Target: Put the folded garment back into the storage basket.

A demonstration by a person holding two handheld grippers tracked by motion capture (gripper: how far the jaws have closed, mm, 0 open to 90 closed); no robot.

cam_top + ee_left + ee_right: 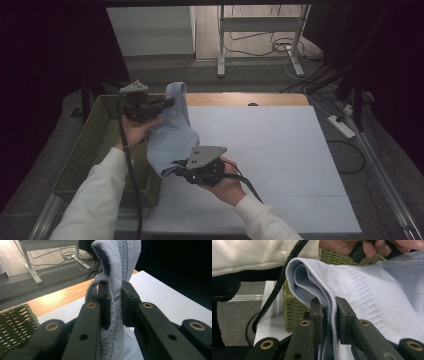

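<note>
Here the left gripper (167, 102) and the right gripper (176, 167) each pinch an edge of the light blue knit garment (170, 135) (ribbed hem), held up beside the woven basket (90, 145).

right gripper (329, 312) rises from six o'clock, its two black jaws pinched on the ribbed edge of a pale blue knitted garment (372, 290) that spreads toward three o'clock. behind it, a green woven basket (294, 312). at twelve o'clock, a hand (352, 246) grips a dark handle; a white sleeve (247, 255) and black cable (274, 292) at ten o'clock.
</note>
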